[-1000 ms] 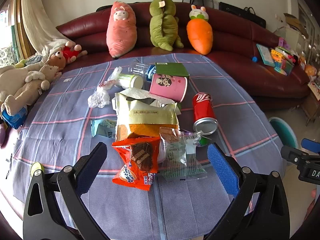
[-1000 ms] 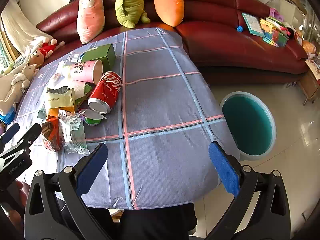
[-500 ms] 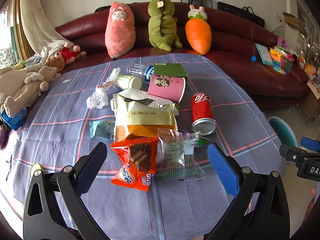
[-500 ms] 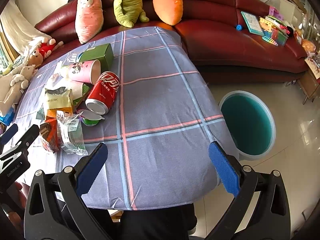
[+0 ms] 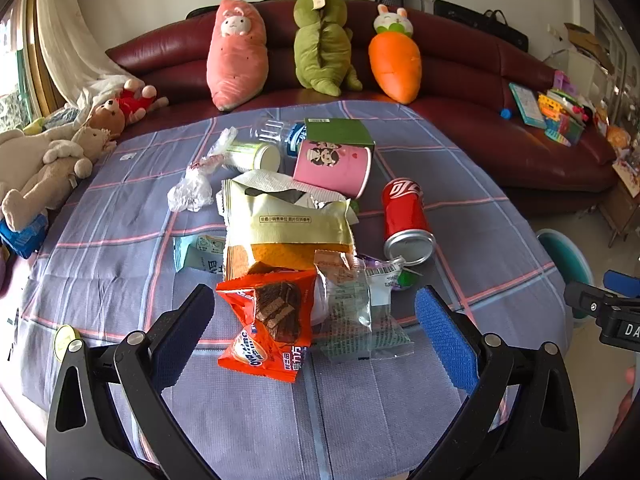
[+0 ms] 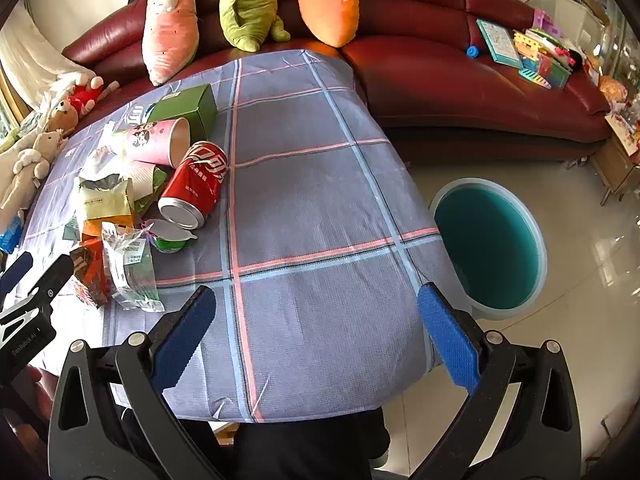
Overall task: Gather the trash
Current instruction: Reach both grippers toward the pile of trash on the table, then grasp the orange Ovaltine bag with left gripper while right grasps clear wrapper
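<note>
A pile of trash lies on the table's purple checked cloth (image 5: 120, 264): an orange snack wrapper (image 5: 272, 328), a clear wrapper (image 5: 360, 316), a yellow snack bag (image 5: 288, 224), a red cola can (image 5: 404, 220) on its side, a pink paper cup (image 5: 332, 168), a green box (image 5: 336, 132). My left gripper (image 5: 312, 320) is open and empty, hovering just in front of the orange wrapper. My right gripper (image 6: 316, 320) is open and empty over the bare cloth (image 6: 304, 200), right of the can (image 6: 196, 184). A teal bin (image 6: 488, 244) stands on the floor at the right.
A red sofa (image 5: 480, 92) with plush toys curves behind the table. Stuffed animals (image 5: 52, 168) lie at the left edge. Crumpled plastic (image 5: 192, 196) and a small white cup (image 5: 252, 156) sit behind the pile. The bin's rim shows in the left wrist view (image 5: 568, 256).
Both grippers have drifted slightly; the views are nearly unchanged. Nothing was taken hold of or moved on the table.
</note>
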The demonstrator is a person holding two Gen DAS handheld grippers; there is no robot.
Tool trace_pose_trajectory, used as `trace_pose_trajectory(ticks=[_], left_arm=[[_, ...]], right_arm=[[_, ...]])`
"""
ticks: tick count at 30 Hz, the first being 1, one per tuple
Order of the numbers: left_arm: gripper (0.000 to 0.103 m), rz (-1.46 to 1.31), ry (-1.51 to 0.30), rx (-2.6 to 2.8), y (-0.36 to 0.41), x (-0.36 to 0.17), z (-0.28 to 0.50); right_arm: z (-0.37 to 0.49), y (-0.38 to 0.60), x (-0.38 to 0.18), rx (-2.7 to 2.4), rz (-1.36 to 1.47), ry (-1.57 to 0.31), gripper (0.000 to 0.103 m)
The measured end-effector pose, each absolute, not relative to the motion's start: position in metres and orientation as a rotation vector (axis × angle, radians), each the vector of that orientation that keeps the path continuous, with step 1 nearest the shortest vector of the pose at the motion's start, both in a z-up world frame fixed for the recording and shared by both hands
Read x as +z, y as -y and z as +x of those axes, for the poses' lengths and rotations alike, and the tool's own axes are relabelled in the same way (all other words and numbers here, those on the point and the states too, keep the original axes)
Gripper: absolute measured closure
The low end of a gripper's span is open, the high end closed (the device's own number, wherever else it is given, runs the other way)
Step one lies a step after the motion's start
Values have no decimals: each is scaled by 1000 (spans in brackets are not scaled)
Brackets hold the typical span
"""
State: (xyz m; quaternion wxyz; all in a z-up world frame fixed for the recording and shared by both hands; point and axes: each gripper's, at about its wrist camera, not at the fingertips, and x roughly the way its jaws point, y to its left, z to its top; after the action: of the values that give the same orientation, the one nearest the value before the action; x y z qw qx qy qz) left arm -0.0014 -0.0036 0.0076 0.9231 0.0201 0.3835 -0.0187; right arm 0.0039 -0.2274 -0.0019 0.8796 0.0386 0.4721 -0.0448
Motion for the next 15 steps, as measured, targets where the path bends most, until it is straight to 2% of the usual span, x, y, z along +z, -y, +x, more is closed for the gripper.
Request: trace_pose_trajectory(ticks=[15], left_arm=[[3,35,-826,-53,-24,-2,14]], right_arm=[[20,209,-5,-24,79,-1036,6]])
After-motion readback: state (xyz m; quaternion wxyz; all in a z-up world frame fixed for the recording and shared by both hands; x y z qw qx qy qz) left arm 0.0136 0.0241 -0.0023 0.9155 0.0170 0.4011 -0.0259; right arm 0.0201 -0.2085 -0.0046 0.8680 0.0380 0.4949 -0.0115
